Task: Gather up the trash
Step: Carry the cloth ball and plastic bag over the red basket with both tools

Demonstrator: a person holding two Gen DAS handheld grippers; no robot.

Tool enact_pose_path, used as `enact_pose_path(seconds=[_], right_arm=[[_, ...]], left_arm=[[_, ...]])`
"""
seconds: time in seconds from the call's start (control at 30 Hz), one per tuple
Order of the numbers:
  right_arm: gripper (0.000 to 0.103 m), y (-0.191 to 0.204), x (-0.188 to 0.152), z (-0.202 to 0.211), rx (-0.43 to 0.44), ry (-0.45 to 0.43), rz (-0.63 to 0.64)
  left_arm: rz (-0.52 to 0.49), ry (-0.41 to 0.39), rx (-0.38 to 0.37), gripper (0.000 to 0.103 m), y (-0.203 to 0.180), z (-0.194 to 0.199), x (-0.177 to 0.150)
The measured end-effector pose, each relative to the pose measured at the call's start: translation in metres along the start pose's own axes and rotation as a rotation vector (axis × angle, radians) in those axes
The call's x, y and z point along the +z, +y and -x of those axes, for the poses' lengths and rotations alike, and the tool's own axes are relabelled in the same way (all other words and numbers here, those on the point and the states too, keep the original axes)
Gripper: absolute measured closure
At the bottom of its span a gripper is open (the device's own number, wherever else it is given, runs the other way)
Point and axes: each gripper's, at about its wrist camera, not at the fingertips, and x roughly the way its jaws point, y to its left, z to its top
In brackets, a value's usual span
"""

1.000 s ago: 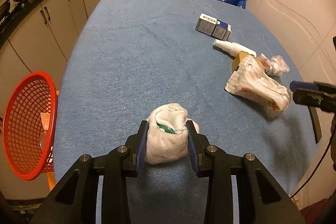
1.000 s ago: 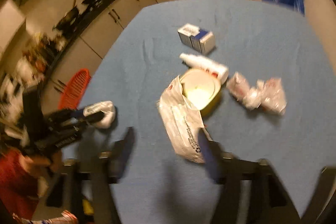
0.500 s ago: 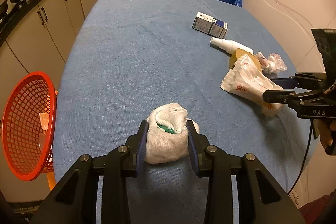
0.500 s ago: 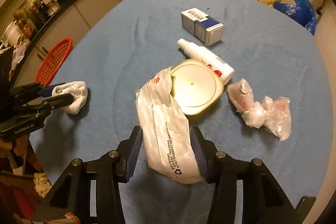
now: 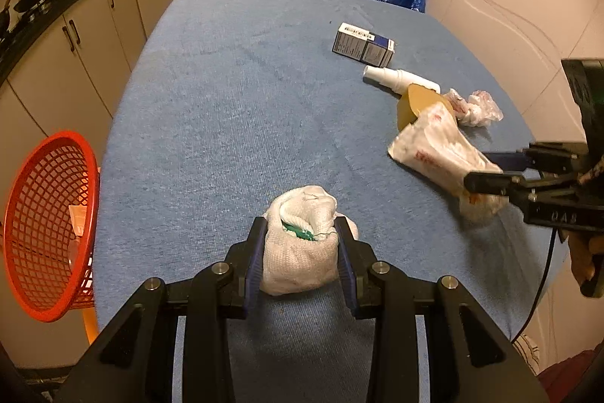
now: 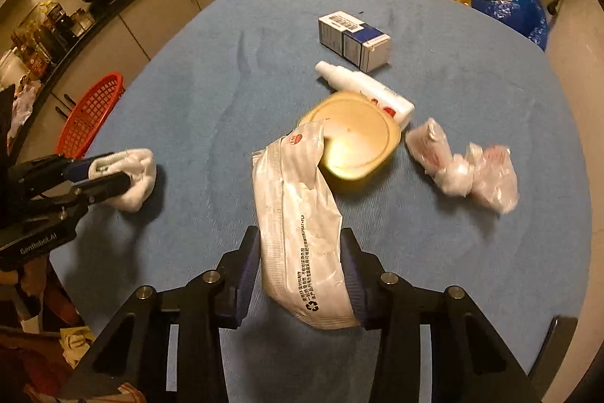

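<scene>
My left gripper (image 5: 300, 233) is shut on a white cloth wad (image 5: 302, 263) with a green bit in it, near the front of the blue table (image 5: 226, 101). In the right wrist view the same gripper (image 6: 109, 172) and wad (image 6: 141, 172) are at the left edge. My right gripper (image 6: 302, 244) has its jaws closing on a white plastic bag (image 6: 298, 191), and both pads touch the bag's sides. The bag's far end drapes over a yellow lidded container (image 6: 358, 135). From the left wrist view, the right gripper (image 5: 487, 169) grips the bag (image 5: 430, 146) at the table's right side.
A white spray bottle (image 6: 362, 85) and a blue-and-white box (image 6: 355, 40) lie behind the container. Crumpled clear wrappers (image 6: 464, 165) sit to its right. A red mesh basket (image 5: 45, 225) stands off the table's left edge. Kitchen cabinets line the back.
The right gripper came down over the plastic bag and its jaws narrowed from wide apart to touching the bag. The left gripper kept still with the cloth wad.
</scene>
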Motion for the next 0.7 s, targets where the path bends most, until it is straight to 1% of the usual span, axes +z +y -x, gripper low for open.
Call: enact_pose_path(seconds=[0.13, 0.27, 0.37, 0.7], right_arm=[[0.061, 0.018, -0.007, 0.011, 0.042, -0.025, -0.017], [0.061, 0.035, -0.01, 0.02, 0.058, -0.052, -0.017], [0.061, 0.047, -0.009, 0.026, 0.059, -0.067, -0.014], [0.061, 0.068, -0.008, 0.031, 0.071, -0.084, -0.014]], left_arm=[[-0.002, -0.015, -0.005, 0.069, 0.002, 0.008, -0.002], [-0.001, -0.031, -0.007, 0.069, 0.004, 0.016, -0.004], [-0.002, -0.041, -0.011, 0.069, 0.007, 0.023, -0.006], [0.006, -0.073, -0.004, 0.069, 0.021, 0.04, -0.01]])
